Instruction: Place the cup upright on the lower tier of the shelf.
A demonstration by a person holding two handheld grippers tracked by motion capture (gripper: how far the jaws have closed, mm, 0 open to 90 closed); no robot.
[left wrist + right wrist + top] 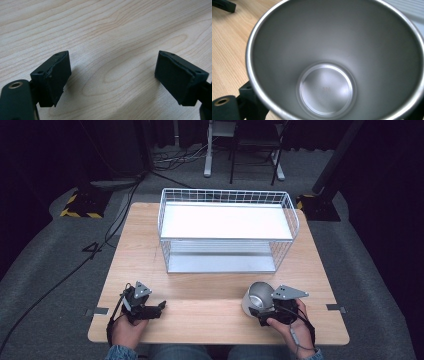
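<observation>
Steel cup (337, 62) between right tongs (267, 312), tabletop

White wire basket (228, 229) with two shelves stood at far middle of wooden table (140, 250). Beyond it, on grey floor (45, 265): black cables (60, 280), yellow-black striped base (82, 205), white desk legs (207, 150).

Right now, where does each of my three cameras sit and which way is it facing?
High view: fixed above the person's side, looking forward and down on the table and wire basket; both hands show, with left gripper and right gripper.
Left gripper view: rides the left gripper, looking down at bare wood between its parted jaws.
Right gripper view: rides the right gripper, looking into the steel cup.
Shared: the high and right gripper views both show the cup.
</observation>
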